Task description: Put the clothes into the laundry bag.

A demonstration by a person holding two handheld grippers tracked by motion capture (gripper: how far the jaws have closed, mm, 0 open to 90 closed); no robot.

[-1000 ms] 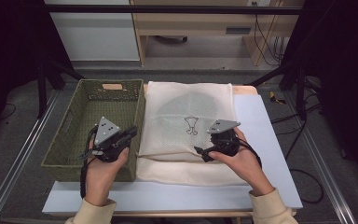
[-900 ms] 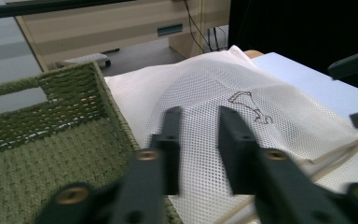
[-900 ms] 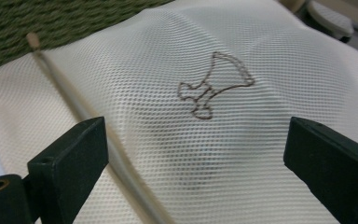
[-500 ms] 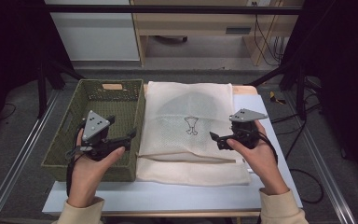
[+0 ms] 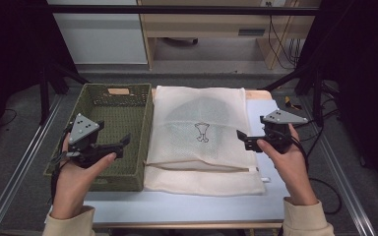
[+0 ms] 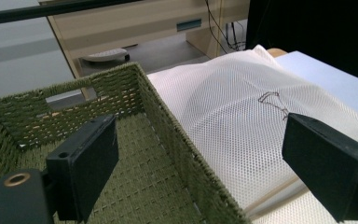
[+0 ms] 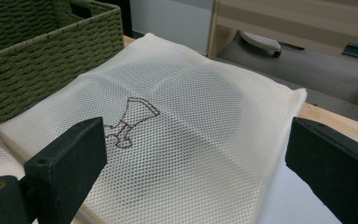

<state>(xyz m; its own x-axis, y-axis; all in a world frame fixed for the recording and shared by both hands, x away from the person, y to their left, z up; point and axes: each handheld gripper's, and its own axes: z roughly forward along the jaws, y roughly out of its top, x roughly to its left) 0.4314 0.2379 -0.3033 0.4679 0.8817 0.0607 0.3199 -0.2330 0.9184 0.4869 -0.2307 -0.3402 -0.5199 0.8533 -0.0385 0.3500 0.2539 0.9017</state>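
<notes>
A white mesh bag (image 5: 202,142) (image 6: 242,121) (image 7: 182,116) with a small brown stitched figure lies flat on the table, something round and grey dim inside it. Left of it stands a green woven basket (image 5: 146,123) (image 6: 163,116) (image 7: 51,51). My left gripper (image 5: 124,142) (image 6: 205,163) hovers over the basket's near right part, pointing toward the bag. Its jaws have just been opening and stand wide with nothing between them. My right gripper (image 5: 241,138) (image 7: 200,168) hangs over the bag's right edge, pointing left, open and empty.
The pale table top (image 5: 187,204) shows in front of the bag and along its right side. A wooden desk (image 5: 202,19) and cables stand beyond the far edge. Metal rails (image 5: 15,177) run along both sides of the table.
Both hands have drawn apart and risen. The left gripper went left from the bag's edge to over the basket. The right one went right and a little farther off.
</notes>
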